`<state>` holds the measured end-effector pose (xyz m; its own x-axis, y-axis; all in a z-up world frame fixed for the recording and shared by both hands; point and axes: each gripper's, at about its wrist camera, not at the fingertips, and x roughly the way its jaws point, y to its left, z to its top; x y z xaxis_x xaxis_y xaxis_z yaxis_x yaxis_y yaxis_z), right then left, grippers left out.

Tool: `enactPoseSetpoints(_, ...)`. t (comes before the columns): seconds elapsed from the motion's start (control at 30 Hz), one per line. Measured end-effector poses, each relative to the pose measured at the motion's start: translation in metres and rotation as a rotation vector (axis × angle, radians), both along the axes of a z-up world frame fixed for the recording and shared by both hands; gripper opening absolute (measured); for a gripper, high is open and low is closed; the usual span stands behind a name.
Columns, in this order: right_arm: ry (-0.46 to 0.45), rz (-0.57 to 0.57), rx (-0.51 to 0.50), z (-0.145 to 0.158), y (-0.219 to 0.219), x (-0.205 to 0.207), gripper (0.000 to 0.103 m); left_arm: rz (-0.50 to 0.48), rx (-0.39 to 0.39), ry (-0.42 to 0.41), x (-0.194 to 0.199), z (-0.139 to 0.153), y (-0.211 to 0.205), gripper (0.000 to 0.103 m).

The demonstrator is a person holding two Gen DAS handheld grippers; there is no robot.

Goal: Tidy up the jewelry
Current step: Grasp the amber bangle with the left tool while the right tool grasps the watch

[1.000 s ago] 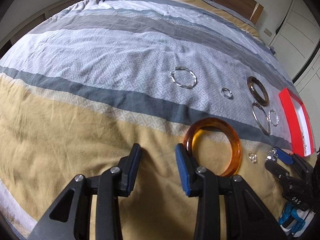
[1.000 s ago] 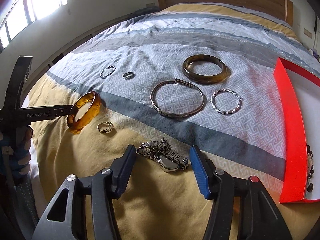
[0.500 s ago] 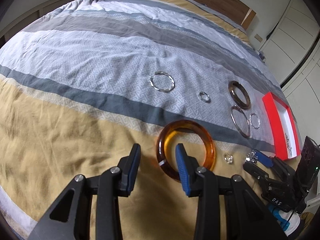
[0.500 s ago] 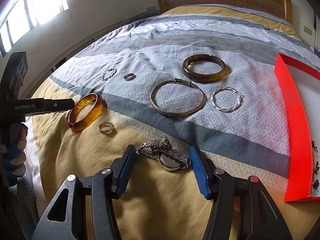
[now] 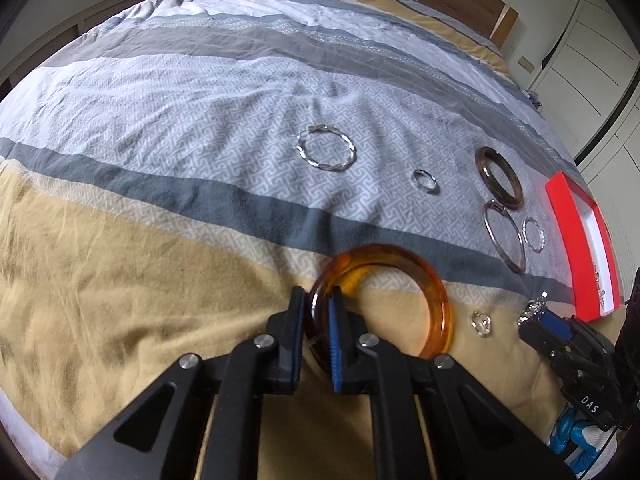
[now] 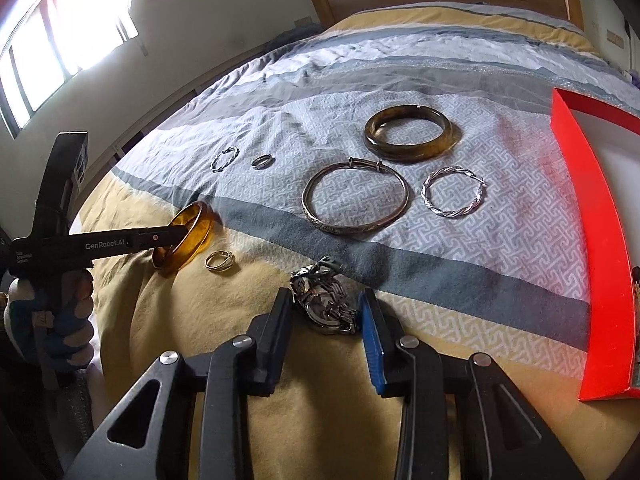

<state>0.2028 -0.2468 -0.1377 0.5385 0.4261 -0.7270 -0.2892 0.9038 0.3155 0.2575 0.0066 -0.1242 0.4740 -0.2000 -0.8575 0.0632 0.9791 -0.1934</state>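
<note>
left tool (image 5: 315, 312) clenched on amber bangle (image 5: 436, 304) rim; right tool (image 6: 325, 312) released, straddling watch (image 6: 322, 300).

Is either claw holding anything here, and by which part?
The left claw is shut on the amber bangle, pinching its near rim. The right claw is open around the watch.

Bangles (image 6: 412, 132), rings (image 6: 219, 260) and watch (image 6: 324, 300) on bedspread (image 6: 500, 220), box (image 6: 592, 240) at right

Red tray (image 6: 592, 240) cut off—contents indistinct.
</note>
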Motion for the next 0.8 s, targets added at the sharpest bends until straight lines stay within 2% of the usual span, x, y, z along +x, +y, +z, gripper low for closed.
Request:
enactPoseSetpoints(0.33,0.004,-0.010,0.016,0.010,-0.001,-0.012,0.033,0.008,0.008,-0.028,-0.014,0.021,0.002,0.009)
enactPoseSetpoints(0.37,0.003,-0.010,0.017,0.013,0.000,-0.015,0.025,0.008,0.009,-0.032,-0.016,0.024,0.003,0.009)
enactPoseSetpoints(0.43,0.004,-0.009,0.021,0.017,0.000,-0.020,0.025,0.007,0.013,-0.040,-0.020,0.030,0.003,0.009)
enactPoseSetpoints(0.47,0.002,-0.009,0.020,0.020,0.000,-0.023,0.022,0.007,0.017,-0.044,-0.022,0.032,0.003,0.009)
enactPoseSetpoints(0.8,-0.006,0.002,0.013,0.039,0.006,-0.051,0.018,0.022,0.028,-0.069,-0.051,0.059,0.007,0.009)
